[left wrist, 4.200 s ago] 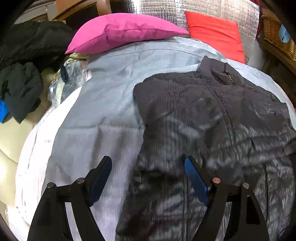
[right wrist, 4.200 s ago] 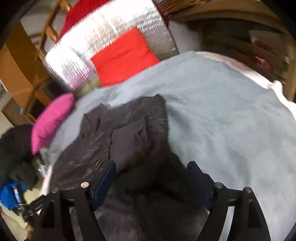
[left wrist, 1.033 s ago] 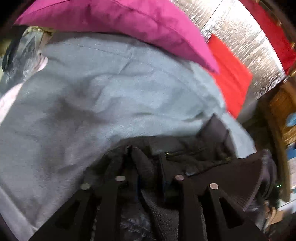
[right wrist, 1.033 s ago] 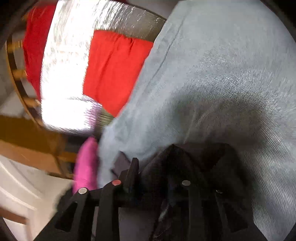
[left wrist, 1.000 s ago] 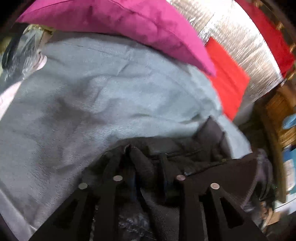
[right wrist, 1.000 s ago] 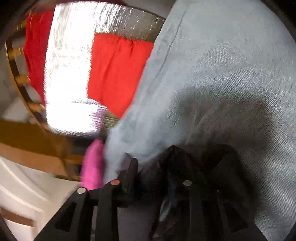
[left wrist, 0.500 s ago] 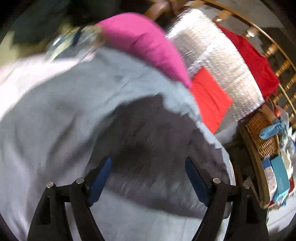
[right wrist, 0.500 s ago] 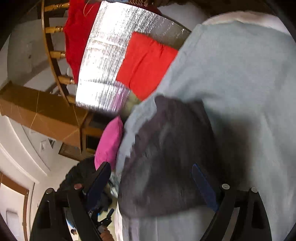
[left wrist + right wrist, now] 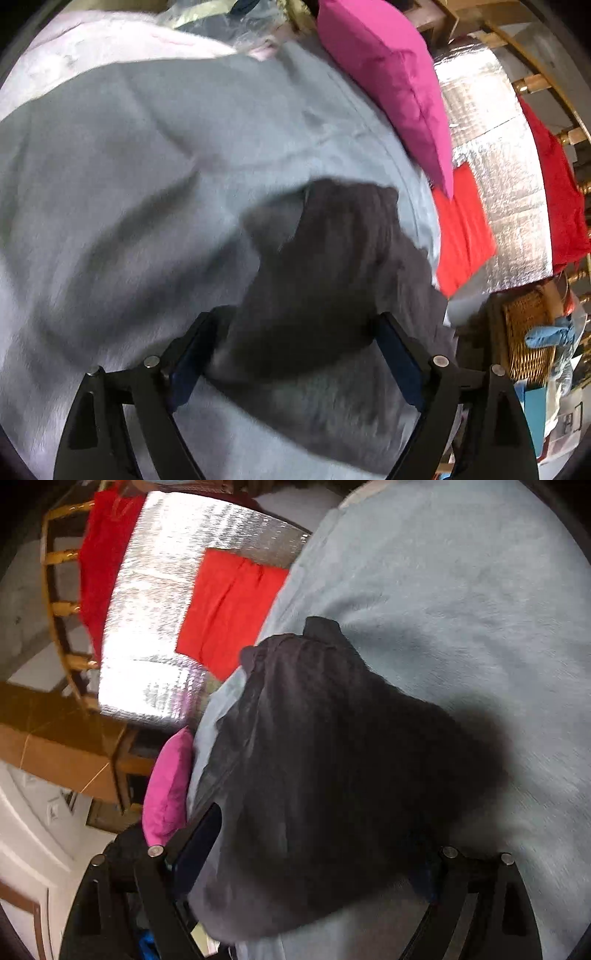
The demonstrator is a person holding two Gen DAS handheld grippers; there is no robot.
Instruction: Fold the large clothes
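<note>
A dark padded jacket (image 9: 325, 266) lies folded into a compact bundle on the grey blanket (image 9: 129, 184). My left gripper (image 9: 295, 354) hovers just short of the bundle's near edge. Its jaws are opening wide, and the blue pads (image 9: 188, 358) stand clear of the cloth. In the right wrist view the same jacket (image 9: 332, 757) fills the middle, its collar end pointing away. My right gripper (image 9: 314, 853) is open over its near end with no pad pressing on it. Its right finger is partly hidden behind the dark fabric.
A pink pillow (image 9: 388, 85), a red cushion (image 9: 461, 232) and a silver foil panel (image 9: 498, 166) line the far side of the bed. A wicker basket (image 9: 528, 332) stands off the right edge. A clear plastic bag (image 9: 229, 22) lies on the pale pink sheet (image 9: 92, 48).
Both grippers were shut on jacket fabric a second ago. They have let go, opened wide and drawn back, leaving the jacket as a folded bundle on the blanket.
</note>
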